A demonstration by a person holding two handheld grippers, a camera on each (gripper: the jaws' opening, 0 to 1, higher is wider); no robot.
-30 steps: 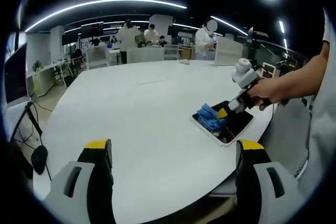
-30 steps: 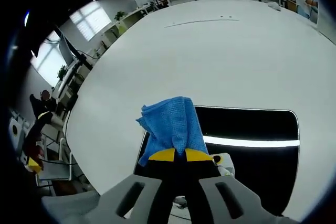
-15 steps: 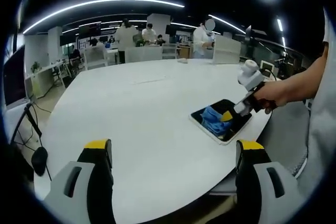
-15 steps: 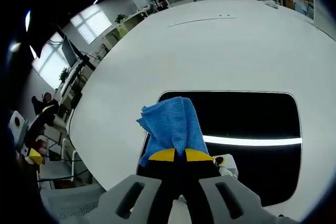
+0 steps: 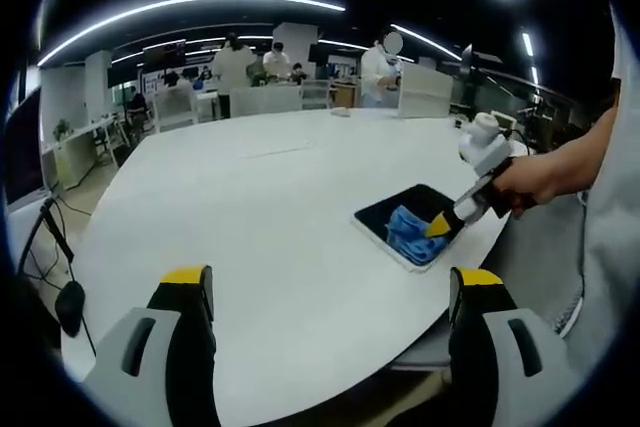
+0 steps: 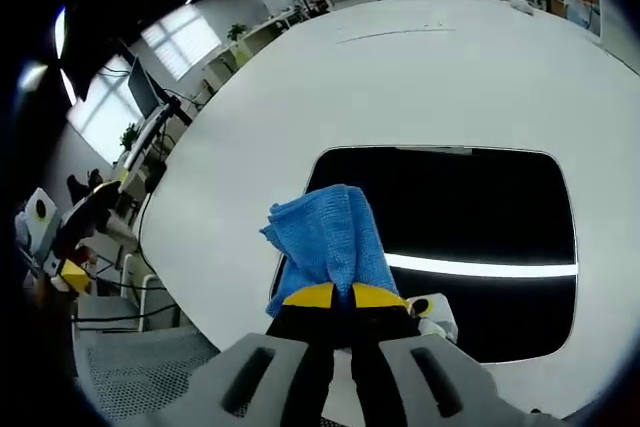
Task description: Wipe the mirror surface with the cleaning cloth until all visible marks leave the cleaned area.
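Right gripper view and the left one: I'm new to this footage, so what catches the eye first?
The crumpled blue cleaning cloth clamped in the right gripper, pressed on the dark rectangular mirror near the edge of the big white round table. The left gripper hangs open over the table's near edge.

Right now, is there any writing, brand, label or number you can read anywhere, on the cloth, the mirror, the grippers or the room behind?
None can be read.
Blue cloth: plain weave, no tag or print.
Mirror: dark glass with a reflected light strip, no lettering.
Right gripper: yellow tips, no marking.
Left gripper: yellow tips, no marking.
Wall screens at the back of the room: too small and blurred to read.
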